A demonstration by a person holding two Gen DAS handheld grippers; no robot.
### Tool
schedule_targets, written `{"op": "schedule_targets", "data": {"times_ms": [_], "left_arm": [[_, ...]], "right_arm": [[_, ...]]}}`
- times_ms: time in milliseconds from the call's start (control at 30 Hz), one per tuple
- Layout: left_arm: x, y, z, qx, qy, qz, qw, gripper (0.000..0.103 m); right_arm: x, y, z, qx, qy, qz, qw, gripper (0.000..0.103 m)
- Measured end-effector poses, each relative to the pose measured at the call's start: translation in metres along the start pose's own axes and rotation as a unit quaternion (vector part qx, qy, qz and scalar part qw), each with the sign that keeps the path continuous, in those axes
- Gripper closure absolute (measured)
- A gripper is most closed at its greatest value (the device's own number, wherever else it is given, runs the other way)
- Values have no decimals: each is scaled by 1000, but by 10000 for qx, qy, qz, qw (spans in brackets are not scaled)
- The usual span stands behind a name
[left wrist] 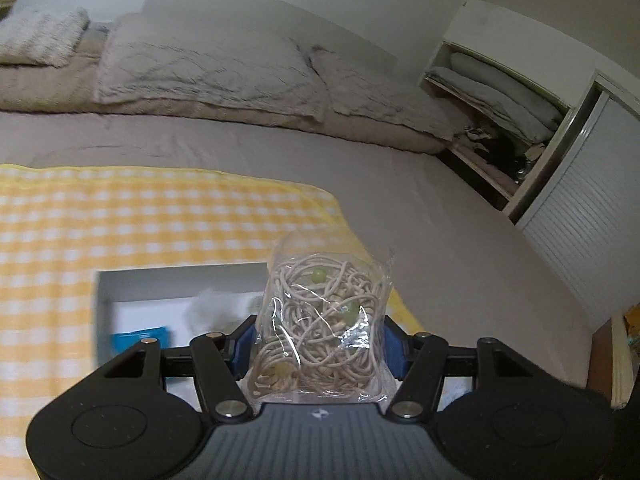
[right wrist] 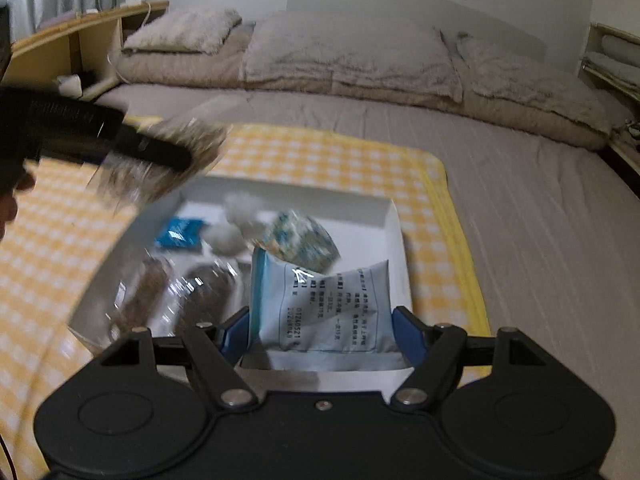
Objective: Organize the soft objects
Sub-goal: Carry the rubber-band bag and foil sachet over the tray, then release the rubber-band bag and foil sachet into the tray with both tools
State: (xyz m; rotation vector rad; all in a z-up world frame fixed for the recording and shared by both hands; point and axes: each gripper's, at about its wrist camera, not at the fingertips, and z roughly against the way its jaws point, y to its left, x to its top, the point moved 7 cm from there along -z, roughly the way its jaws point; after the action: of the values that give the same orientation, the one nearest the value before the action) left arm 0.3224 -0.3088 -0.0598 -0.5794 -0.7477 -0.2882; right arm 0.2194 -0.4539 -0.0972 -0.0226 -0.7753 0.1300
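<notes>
Pinching cord bag (left wrist: 320, 320) between left fingers (left wrist: 240, 346), pale packet (right wrist: 324, 308) between right fingers (right wrist: 408, 334)

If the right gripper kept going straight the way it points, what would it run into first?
Probably the patterned round packet in the white box, lying just beyond the pale blue packet the right gripper already holds; depth is uncertain.

Box on blanket on bed, a packet between each gripper's fingers

The left gripper (left wrist: 320, 344) has a bag of cords (left wrist: 322, 320) between its fingers, with the box (left wrist: 180, 280) ahead to its left on the blanket (left wrist: 140, 216). The right gripper (right wrist: 322, 332) has a printed packet (right wrist: 324, 308) between its fingers over the box's near edge; further packets lie in the box ahead, pillows (right wrist: 348, 52) beyond, the left gripper at upper left.
</notes>
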Motion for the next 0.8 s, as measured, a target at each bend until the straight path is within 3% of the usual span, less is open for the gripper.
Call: {"op": "schedule_targets", "data": {"times_ms": [233, 533, 667, 800], "left_arm": [[0, -23, -66, -294, 198, 561, 9978, 41], [-26, -24, -150, -686, 820, 1576, 9817, 41], [-31, -9, -173, -320, 892, 1627, 9821, 41], [-28, 12, -177, 304, 624, 1793, 9813, 41]], "right_arm": [[-15, -24, -16, 96, 80, -75, 9999, 28], [-16, -34, -38, 328, 132, 33, 9994, 28], [-21, -27, -43, 482, 246, 278, 9981, 28], [-25, -20, -48, 557, 347, 498, 9966, 28]]}}
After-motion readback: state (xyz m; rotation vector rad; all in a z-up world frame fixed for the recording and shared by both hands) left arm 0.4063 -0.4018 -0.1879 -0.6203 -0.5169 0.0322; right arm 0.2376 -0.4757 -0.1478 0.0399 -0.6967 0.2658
